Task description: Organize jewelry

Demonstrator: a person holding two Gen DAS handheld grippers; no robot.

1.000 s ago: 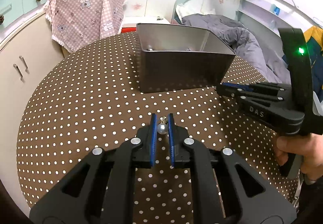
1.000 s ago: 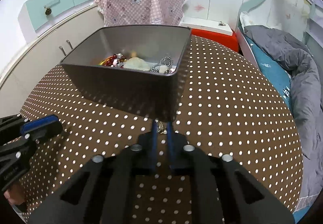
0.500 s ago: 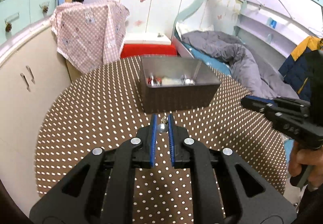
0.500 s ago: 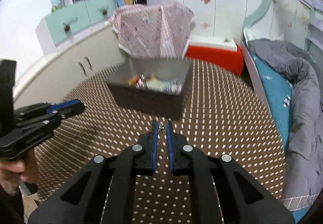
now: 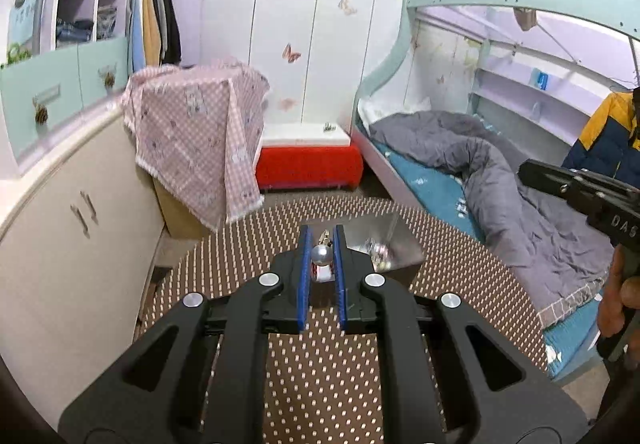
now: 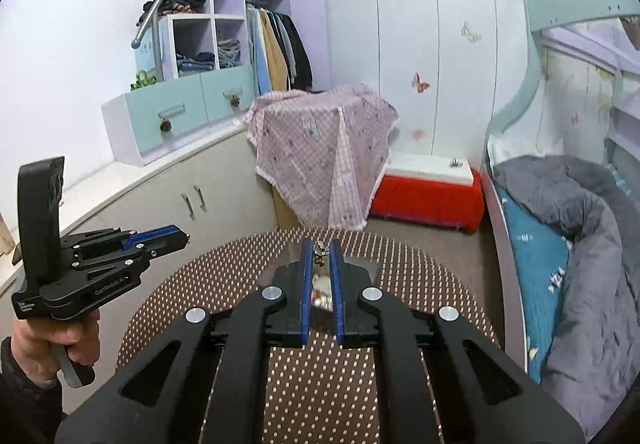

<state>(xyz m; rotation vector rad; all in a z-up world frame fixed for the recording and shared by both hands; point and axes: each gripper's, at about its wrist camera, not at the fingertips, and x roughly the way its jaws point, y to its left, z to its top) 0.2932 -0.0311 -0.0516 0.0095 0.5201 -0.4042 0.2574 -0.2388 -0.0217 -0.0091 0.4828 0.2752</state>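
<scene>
Grippers aloft over the dotted table (image 5: 248,244) — left gripper (image 5: 321,244) clamped on a silver bead earring (image 5: 322,254), right gripper (image 6: 320,256) pinching a small clasp (image 6: 320,249) — both seemingly bound for the metal box (image 5: 384,240) at frame centre, where release comes next.

Glossy metal box (image 5: 394,240), matt dotted tablecloth (image 5: 320,372).
</scene>
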